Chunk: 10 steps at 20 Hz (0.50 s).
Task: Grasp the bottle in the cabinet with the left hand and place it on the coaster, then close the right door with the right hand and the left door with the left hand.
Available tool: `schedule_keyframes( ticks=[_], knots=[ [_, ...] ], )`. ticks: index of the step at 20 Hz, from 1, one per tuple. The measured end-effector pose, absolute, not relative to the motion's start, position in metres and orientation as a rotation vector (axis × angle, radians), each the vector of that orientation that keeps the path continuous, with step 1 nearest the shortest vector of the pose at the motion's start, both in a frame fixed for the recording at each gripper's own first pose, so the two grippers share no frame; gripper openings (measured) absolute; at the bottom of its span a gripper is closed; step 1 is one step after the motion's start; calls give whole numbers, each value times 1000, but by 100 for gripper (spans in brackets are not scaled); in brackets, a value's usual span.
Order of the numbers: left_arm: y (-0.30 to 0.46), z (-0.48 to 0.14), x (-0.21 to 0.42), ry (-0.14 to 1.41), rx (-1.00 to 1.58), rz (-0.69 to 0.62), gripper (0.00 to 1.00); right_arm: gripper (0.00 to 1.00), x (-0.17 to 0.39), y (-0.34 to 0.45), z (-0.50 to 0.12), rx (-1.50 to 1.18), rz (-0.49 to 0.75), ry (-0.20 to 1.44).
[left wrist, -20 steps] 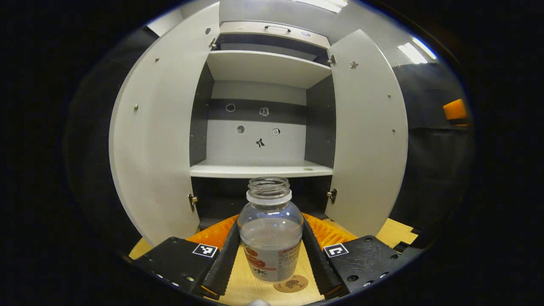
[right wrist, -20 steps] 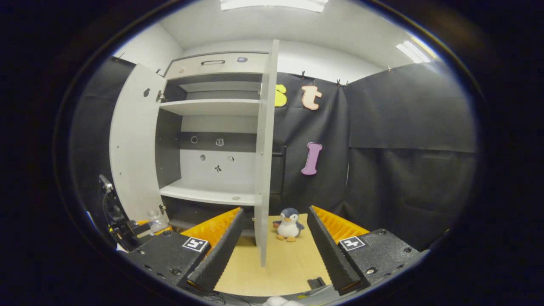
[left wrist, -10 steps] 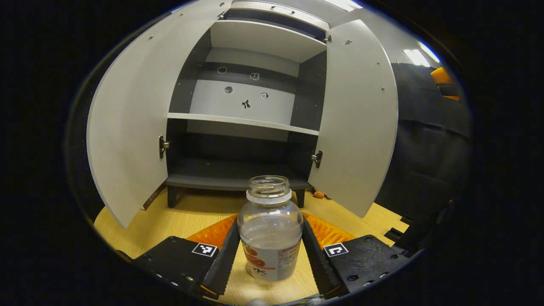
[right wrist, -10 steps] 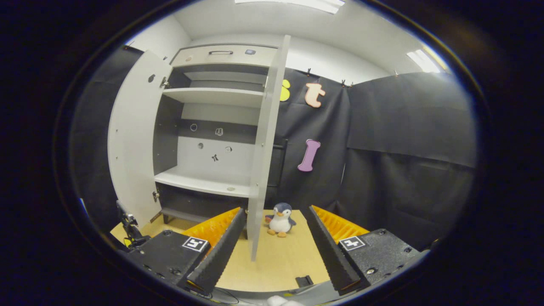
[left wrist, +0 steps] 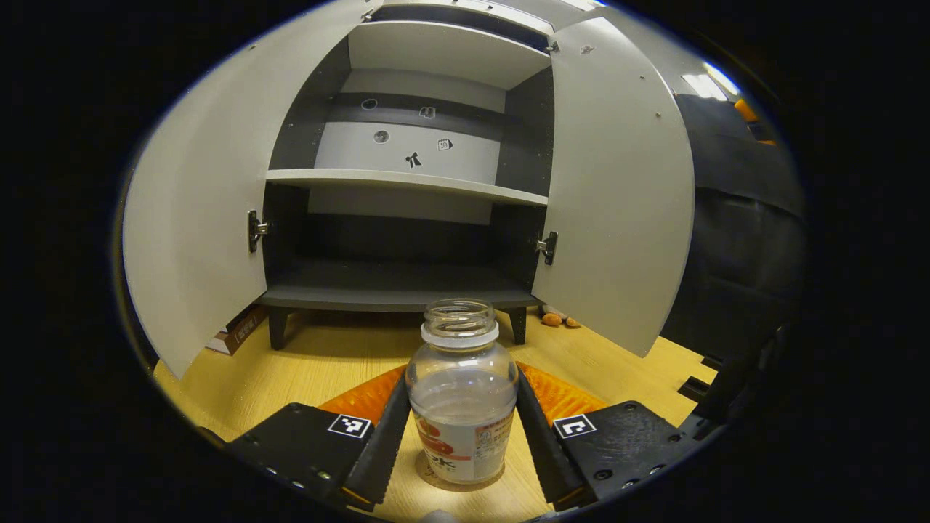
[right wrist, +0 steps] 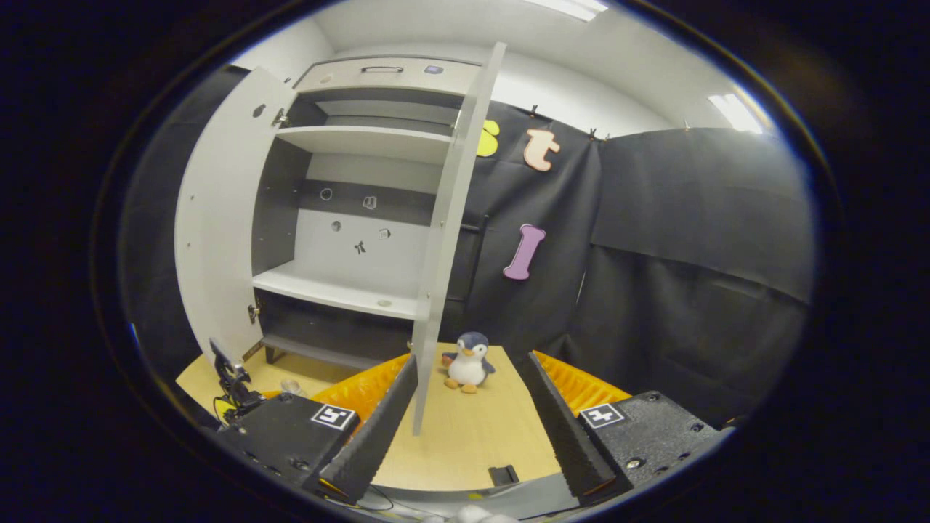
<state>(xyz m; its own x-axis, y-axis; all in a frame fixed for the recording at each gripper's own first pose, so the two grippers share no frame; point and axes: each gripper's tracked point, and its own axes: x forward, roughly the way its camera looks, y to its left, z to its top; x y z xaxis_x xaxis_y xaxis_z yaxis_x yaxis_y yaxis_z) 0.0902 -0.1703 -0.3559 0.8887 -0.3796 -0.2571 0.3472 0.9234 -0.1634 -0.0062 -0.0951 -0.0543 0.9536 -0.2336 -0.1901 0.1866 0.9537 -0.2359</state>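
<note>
A clear, uncapped bottle (left wrist: 461,407) with a red-and-white label stands upright between the fingers of my left gripper (left wrist: 461,385), which is shut on its sides. Its base rests on a round brown coaster (left wrist: 436,483) on the wooden table. Ahead, the grey cabinet (left wrist: 407,178) stands with its left door (left wrist: 196,218) and right door (left wrist: 617,196) both swung open. In the right gripper view, my right gripper (right wrist: 467,363) is open and holds nothing. The right door (right wrist: 443,232) shows edge-on just beyond its left finger, and the left door (right wrist: 218,225) is farther left.
A plush penguin (right wrist: 465,361) sits on the table behind the right door's lower corner. A small box (left wrist: 236,330) lies under the cabinet's left side. The other gripper's rig (right wrist: 232,378) shows at lower left in the right gripper view. Black cloth walls close off the right.
My left gripper has come down with the bottle, whose base now sits on the coaster. The right gripper has shifted a little, and the right door's edge now lies closer to its left finger.
</note>
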Motion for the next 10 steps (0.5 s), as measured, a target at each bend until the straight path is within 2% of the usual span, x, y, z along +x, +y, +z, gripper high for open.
schedule_keyframes(
  ticks=[10],
  knots=[
    [-177,-370,79,273,-53,-386,77,97,-3,-95,-58,-247,-211,237]
  ],
)
